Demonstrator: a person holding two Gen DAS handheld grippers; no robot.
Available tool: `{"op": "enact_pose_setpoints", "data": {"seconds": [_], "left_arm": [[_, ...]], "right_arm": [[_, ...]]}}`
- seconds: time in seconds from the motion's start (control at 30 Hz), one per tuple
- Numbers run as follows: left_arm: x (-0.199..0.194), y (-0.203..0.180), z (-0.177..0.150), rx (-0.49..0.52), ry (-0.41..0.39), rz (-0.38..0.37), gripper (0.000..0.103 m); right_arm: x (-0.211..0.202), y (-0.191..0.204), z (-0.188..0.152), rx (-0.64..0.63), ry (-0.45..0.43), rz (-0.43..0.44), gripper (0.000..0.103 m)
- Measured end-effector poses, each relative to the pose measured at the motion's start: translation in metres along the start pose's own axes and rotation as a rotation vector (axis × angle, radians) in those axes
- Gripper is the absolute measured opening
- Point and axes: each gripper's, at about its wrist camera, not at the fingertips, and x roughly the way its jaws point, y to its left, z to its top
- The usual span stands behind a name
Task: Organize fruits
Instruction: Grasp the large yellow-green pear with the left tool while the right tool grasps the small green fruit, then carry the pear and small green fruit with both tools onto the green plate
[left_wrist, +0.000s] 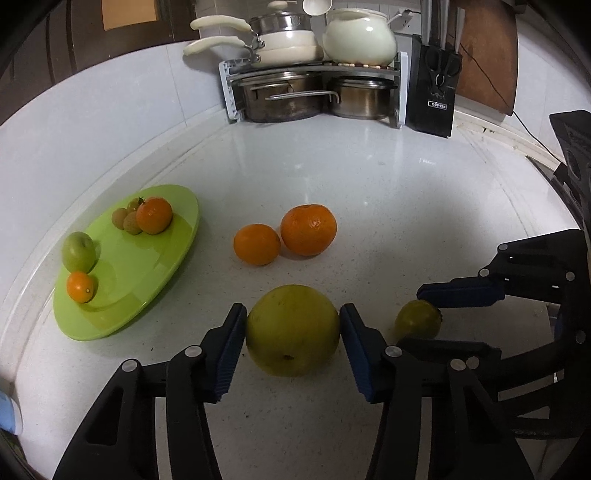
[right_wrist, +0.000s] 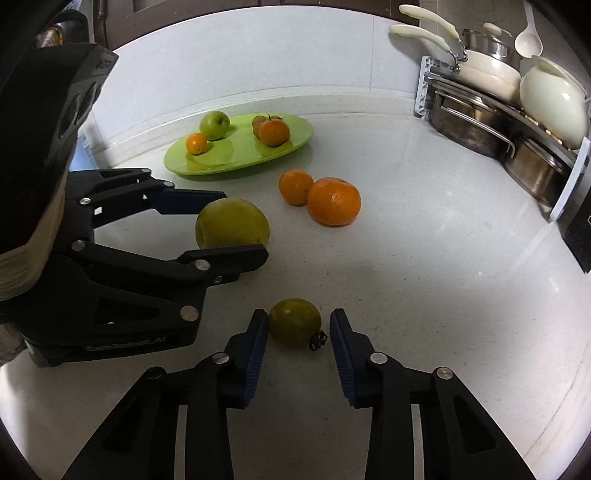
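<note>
Left tongs (left_wrist: 291, 325) first: we see them pinching the big yellow-green fruit (left_wrist: 291, 334), one blue pad pressed to each side of it while it sits on the white counter (left_wrist: 406, 206). Just to the right, our right tongs (right_wrist: 297, 321) stand slightly spread around the small green fruit (right_wrist: 293, 323). The left pad touches its side, while a narrow gap shows between the right pad and the fruit. A dark, curled stem sticks out of the fruit toward that gap, and the fruit also rests on the counter. The two pairs of tongs are close beside each other, both angled down at the counter. Beyond them, starting at the far left, we see the green plate (left_wrist: 147, 295) lying near the wall edge of the counter. It holds a green apple (left_wrist: 78, 252) touching a small orange (left_wrist: 80, 287), and farther along an orange (left_wrist: 154, 215) next to a few small brownish fruits (left_wrist: 127, 221). Right of the plate, two loose oranges sit touching on the counter, the smaller one (left_wrist: 256, 244) to the left of the larger one (left_wrist: 308, 229). In the back corner a rack (left_wrist: 314, 70) carries pans and a white pot (left_wrist: 360, 37), with steel pots beneath. A black knife block (left_wrist: 432, 96) stands just to its right.
</note>
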Motion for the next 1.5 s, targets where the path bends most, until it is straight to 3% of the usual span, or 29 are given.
{"op": "enact_pose_setpoints", "data": {"seconds": [0.27, 0.77, 1.5], "left_arm": [[0.001, 0.000, 0.001, -0.017, 0.000, 0.009, 0.049], [-0.018, 0.009, 0.003, -0.156, -0.029, 0.071, 0.049], [-0.086, 0.019, 0.019, -0.317, -0.152, 0.285, 0.049]], "right_arm": [[0.004, -0.007, 0.001, 0.020, 0.017, 0.020, 0.030], [-0.005, -0.013, 0.015, 0.025, -0.018, 0.028, 0.030], [-0.046, -0.011, 0.068, -0.097, -0.158, 0.122, 0.030]]}}
